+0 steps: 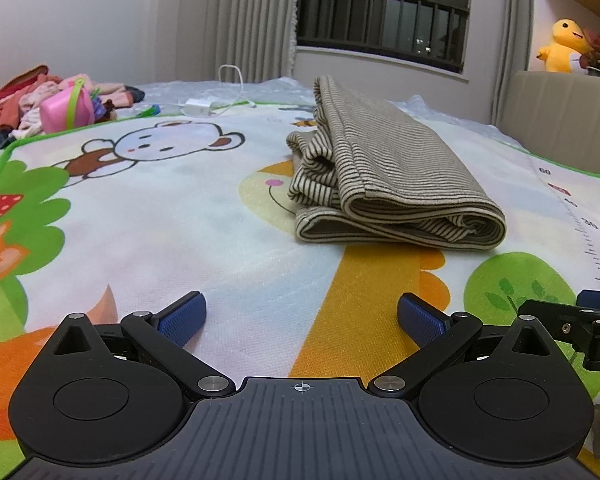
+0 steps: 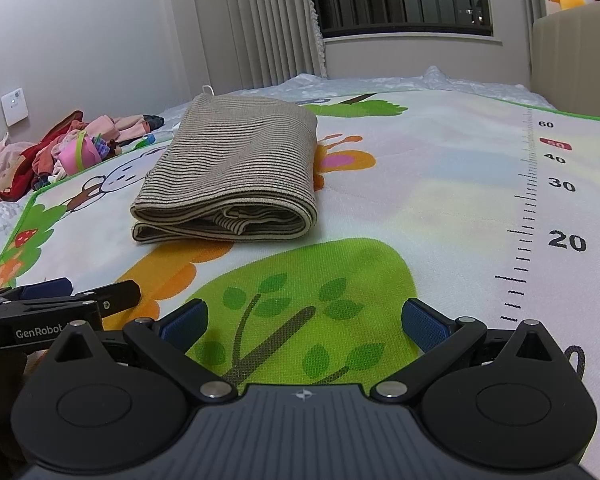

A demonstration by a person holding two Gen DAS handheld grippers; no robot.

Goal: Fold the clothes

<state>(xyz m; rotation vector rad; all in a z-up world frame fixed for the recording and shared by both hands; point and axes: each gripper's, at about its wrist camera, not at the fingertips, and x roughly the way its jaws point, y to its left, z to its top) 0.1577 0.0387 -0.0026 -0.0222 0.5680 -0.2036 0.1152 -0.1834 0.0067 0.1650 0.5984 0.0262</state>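
Folded striped garment on the bed, both claws empty

Now, both claws sit low over a cartoon-printed play mat (image 1: 188, 216) spread on the bed. Left claw (image 1: 302, 316): blue pads spread wide, nothing between them, mat visible in the gap. Right claw (image 2: 304, 320): likewise wide open and empty, over a printed green tree. The two lie side by side; each shows at the edge of the other's view.

Striped garment (image 1: 384, 176), beige with dark narrow stripes, lies folded into a thick oblong bundle on the mat, ahead of both claws and well apart from them. Its open layered end faces the cameras; the fold runs along its right side. In the left wrist view some loose folds bulge out on its left side.

Far left corner of the bed: a heap of unfolded clothes (image 2: 40, 152), reds and pinks, with a pink box-like item (image 1: 66, 110) among them. A white charger (image 1: 198, 107) and cable lie near the far edge. A printed ruler scale (image 2: 528, 208) runs along the mat's right edge. A yellow plush toy (image 1: 562, 46) sits beyond the bed, right.
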